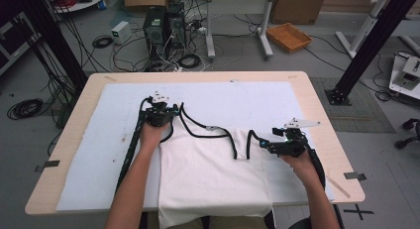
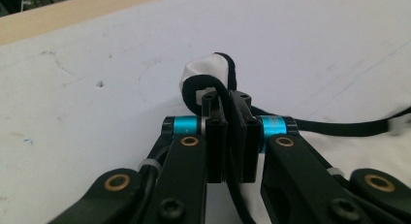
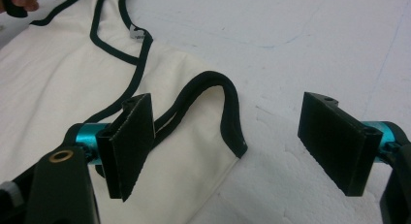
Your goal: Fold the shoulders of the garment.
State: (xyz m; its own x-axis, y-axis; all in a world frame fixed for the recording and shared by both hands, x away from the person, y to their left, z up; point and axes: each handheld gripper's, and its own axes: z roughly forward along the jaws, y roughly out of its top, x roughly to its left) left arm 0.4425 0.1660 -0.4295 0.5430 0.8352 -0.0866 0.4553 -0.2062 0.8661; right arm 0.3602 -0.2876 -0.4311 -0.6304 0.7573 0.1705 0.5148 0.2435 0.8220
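A white sleeveless top (image 1: 213,174) with black trim lies flat on the white sheet (image 1: 257,97), its hem hanging over the table's near edge. My left gripper (image 1: 159,110) sits at the top's left shoulder strap; in the left gripper view the jaws (image 2: 231,103) are shut on that strap (image 2: 206,71), whose white fabric and black edging bunch up beyond the tips. My right gripper (image 1: 260,140) rests at the right shoulder strap (image 1: 250,140), open. In the right gripper view the black-edged strap loop (image 3: 213,81) lies between the wide-apart pads (image 3: 128,141), untouched.
The sheet covers most of a light wooden table (image 1: 317,105). On the floor behind it are computer towers (image 1: 163,26), tangled cables (image 1: 101,40), a wicker tray (image 1: 288,36) and desk legs. Black frame posts (image 1: 364,45) stand at both back sides.
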